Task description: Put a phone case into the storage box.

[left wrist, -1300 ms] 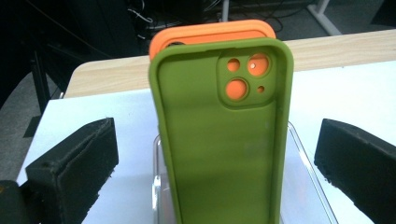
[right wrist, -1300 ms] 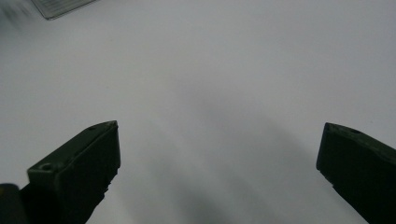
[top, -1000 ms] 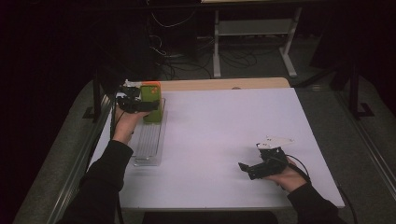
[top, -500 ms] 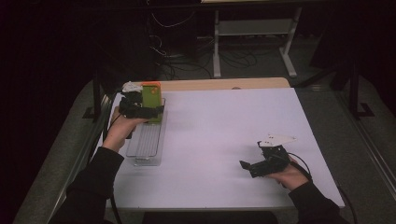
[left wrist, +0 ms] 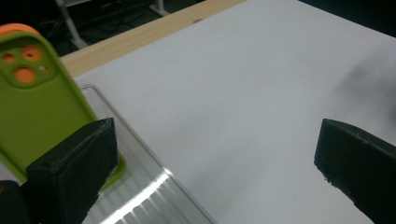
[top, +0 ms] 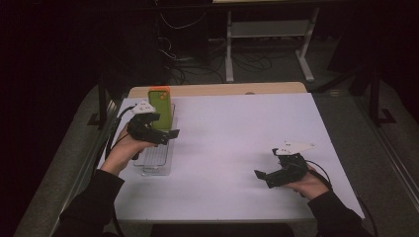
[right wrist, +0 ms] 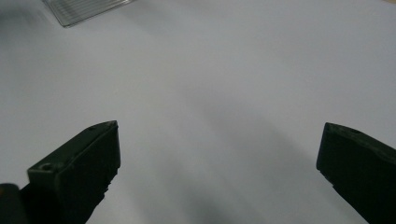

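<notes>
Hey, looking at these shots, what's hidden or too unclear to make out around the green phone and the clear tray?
- Green phone: lower end, left gripper view, hidden by the near jaw.
- Clear tray: left side, high view, covered by the left gripper and hand.
- Whether phone and tray touch: cannot tell.
- Tray: right gripper view, cut by the top edge.

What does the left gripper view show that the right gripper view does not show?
The left gripper view has the green phone case with orange camera holes, standing in the clear ribbed tray beside the left gripper, and the wooden table edge behind. The right gripper view has the right gripper over bare white surface, with just a corner of that tray far off at the top. Both views have open jaws with nothing between them, above the same white table cover.
</notes>
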